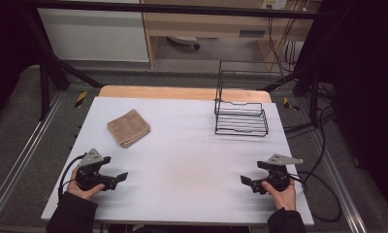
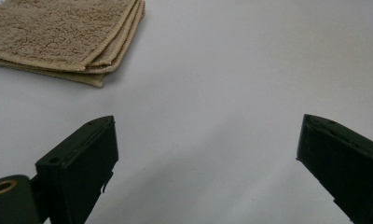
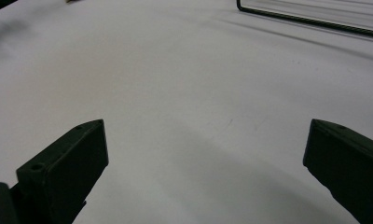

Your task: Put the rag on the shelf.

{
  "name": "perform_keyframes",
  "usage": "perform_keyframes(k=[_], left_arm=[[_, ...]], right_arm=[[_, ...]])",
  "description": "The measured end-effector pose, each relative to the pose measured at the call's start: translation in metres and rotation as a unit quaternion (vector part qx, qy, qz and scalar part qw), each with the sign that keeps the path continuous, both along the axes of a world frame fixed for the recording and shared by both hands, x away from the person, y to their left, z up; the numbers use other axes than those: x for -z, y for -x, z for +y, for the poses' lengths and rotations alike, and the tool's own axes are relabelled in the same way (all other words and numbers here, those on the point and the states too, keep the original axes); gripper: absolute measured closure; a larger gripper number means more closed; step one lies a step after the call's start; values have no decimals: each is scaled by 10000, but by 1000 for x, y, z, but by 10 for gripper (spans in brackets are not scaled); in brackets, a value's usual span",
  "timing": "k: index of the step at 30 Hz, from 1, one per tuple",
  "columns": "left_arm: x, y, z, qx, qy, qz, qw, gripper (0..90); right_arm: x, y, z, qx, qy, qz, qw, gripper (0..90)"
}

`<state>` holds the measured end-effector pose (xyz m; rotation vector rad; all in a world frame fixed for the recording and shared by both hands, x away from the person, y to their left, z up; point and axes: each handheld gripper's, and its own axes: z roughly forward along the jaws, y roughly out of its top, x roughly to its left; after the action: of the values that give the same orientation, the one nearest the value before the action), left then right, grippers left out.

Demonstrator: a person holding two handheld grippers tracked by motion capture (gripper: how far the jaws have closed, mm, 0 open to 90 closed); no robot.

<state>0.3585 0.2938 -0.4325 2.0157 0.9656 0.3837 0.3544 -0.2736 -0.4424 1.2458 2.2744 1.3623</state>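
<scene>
A folded tan towel [image 1: 128, 127] lies flat on the left half of the white table [image 1: 182, 160]; the left gripper view catches it at the upper left [image 2: 65, 37]. A black wire rack [image 1: 241, 116] stands at the table's far right, and its front wire [image 3: 310, 19] crosses the top of the right gripper view. My left gripper [image 1: 120, 177] rests low near the front left edge, short of the towel, open with nothing between its jaws [image 2: 205, 154]. My right gripper [image 1: 245, 181] sits near the front right edge, open and empty [image 3: 205, 158].
Black cables [image 1: 323, 194] trail off the table's right side. A metal frame [image 1: 51, 73] and dark curtains surround the table, with a wooden cabinet [image 1: 206, 24] behind. Bare white surface lies between the two grippers.
</scene>
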Motion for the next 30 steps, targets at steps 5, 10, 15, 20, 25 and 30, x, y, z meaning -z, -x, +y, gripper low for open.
perform_keyframes(k=[5,10,15,20,25,30], left_arm=[[1,-1,0,-10,-6,4,10000,52],[0,0,-1,-8,-6,-17,10000,51],[0,0,-3,37,-42,4,10000,51],[-1,-1,-5,26,-51,15,10000,51],[-3,-3,-8,21,-63,15,10000,51],[-7,-7,-11,-16,-120,36,9999,51]], right_arm=[[0,0,0,-34,20,-11,10000,6],[0,1,0,-18,19,-22,10000,5],[0,1,0,0,17,-2,10000,5],[1,1,1,-19,34,-11,10000,5],[1,1,1,-7,33,-12,10000,5],[1,1,1,-17,56,-3,10000,5]])
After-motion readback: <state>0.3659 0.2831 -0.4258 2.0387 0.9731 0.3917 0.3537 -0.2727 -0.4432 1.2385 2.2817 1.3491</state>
